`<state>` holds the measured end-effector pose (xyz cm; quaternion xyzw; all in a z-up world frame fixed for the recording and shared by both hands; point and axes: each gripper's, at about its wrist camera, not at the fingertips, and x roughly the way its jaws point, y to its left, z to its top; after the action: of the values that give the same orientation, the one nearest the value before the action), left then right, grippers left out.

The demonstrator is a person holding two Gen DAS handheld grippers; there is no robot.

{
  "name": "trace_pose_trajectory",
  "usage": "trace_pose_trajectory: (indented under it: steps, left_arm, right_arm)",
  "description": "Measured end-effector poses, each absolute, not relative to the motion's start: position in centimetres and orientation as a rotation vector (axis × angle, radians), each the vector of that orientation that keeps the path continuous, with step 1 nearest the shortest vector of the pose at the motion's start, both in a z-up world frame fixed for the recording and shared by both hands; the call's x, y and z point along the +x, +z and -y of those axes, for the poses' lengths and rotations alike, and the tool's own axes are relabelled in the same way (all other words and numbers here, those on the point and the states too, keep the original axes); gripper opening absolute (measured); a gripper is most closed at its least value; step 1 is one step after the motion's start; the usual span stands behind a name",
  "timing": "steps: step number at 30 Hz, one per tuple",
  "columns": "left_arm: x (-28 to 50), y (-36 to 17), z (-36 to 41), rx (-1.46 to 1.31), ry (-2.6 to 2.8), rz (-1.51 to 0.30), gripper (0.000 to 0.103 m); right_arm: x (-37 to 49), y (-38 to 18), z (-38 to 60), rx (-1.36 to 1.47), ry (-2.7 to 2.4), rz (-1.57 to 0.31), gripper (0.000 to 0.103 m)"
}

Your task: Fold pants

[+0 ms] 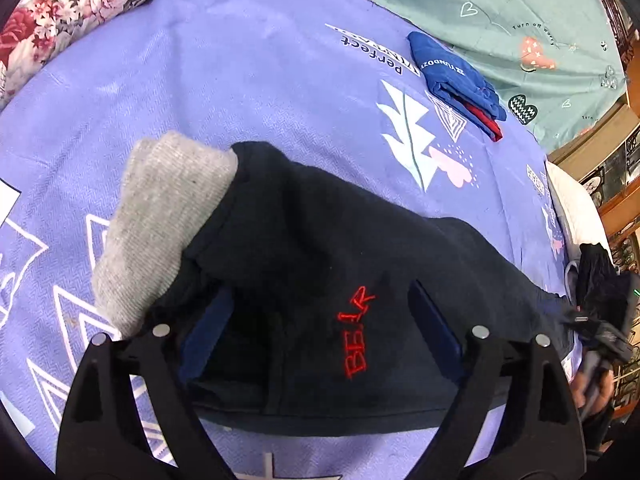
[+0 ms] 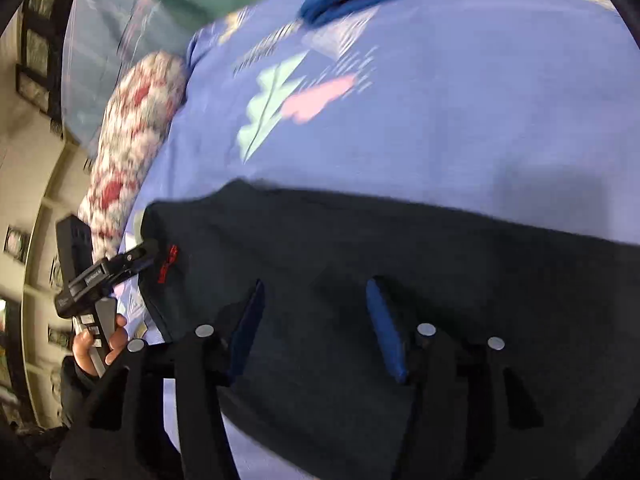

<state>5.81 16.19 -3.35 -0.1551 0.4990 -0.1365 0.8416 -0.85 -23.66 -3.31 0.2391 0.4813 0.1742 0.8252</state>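
On the bedsheet (image 1: 248,60), pants (image 1: 320,240) lying crosswise, grey cuffs leftward, both tongs released.

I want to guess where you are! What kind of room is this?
Probably a bedroom. The dark pants lie on a bed's purple printed sheet, with a flowered pillow and a green blanket beside it.

Soft, even light fills the room, bright on the purple bedsheet (image 1: 248,80), with no glare. The left wrist view is sharp; the right wrist view is smeared with motion blur, worst at the far edge. Both bulge fisheye-round with black corners. The dark pants (image 1: 320,240) swallow detail and throw a faint shadow.
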Motion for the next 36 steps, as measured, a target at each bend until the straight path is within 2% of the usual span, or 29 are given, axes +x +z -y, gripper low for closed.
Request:
trace_pose_trajectory:
  steps: [1, 3, 6, 7, 10, 13, 17, 19, 20, 21, 22, 23, 25, 31, 36]
  left_arm:
    - [5.8, -3.5, -16.3, -0.328, -0.289, -1.055, 0.090]
    - [5.7, -3.7, -16.1, -0.316, -0.285, -1.047, 0.090]
    - [5.9, -3.7, -16.4, -0.318, -0.250, -1.028, 0.086]
    - [6.1, -3.7, -16.4, -0.316, -0.237, -1.023, 0.082]
    - [6.7, -3.7, -16.7, -0.331, -0.221, -1.025, 0.081]
    - [6.3, -3.5, -16.2, -0.294, -0.207, -1.033, 0.081]
    - [5.9, -3.4, -15.9, -0.263, -0.196, -1.037, 0.081]
    - [6.0, -3.4, -16.1, -0.277, -0.194, -1.037, 0.081]
    - [6.1, -3.4, -16.3, -0.295, -0.194, -1.035, 0.081]
    - [6.1, -3.4, -16.5, -0.305, -0.193, -1.033, 0.081]
    - [6.2, -3.4, -16.6, -0.311, -0.193, -1.030, 0.081]
    - [6.2, -3.5, -16.6, -0.313, -0.194, -1.027, 0.081]
    - [6.0, -3.5, -16.6, -0.309, -0.196, -1.019, 0.081]
    - [5.9, -3.4, -16.9, -0.327, -0.199, -1.006, 0.080]
    - [5.8, -3.5, -16.6, -0.297, -0.195, -1.003, 0.080]
  right_arm:
    - [-2.6, -2.3, 25.7, 0.499, 0.330, -0.970, 0.066]
    - [-7.2, -0.1, 31.5, 0.439, 0.145, -0.858, 0.085]
    - [-12.0, 0.3, 38.7, 0.460, -0.036, -0.808, 0.087]
    - [-12.9, -0.2, 41.3, 0.518, -0.047, -0.823, 0.087]
    - [-12.9, -2.4, 45.0, 0.610, -0.006, -0.873, 0.086]
    - [-11.6, -6.3, 47.2, 0.680, -0.082, -0.981, 0.074]
    - [-10.6, -4.4, 46.6, 0.579, -0.084, -0.892, 0.069]
    - [-9.0, -3.8, 45.7, 0.475, -0.122, -0.921, 0.068]
    - [-8.0, -4.1, 45.6, 0.450, -0.121, -0.959, 0.059]
    - [-7.6, -4.5, 45.7, 0.444, -0.110, -0.983, 0.031]
    - [-6.4, -5.1, 45.3, 0.429, -0.073, -1.025, 0.013]
    - [-5.7, -5.4, 44.9, 0.397, -0.053, -1.049, 0.009]
    - [-4.9, -4.7, 44.5, 0.330, -0.049, -1.040, 0.008]
    - [-5.6, -0.7, 46.6, 0.392, 0.008, -0.911, 0.007]
    - [-4.6, -6.4, 47.6, 0.440, -0.028, -1.030, 0.008]
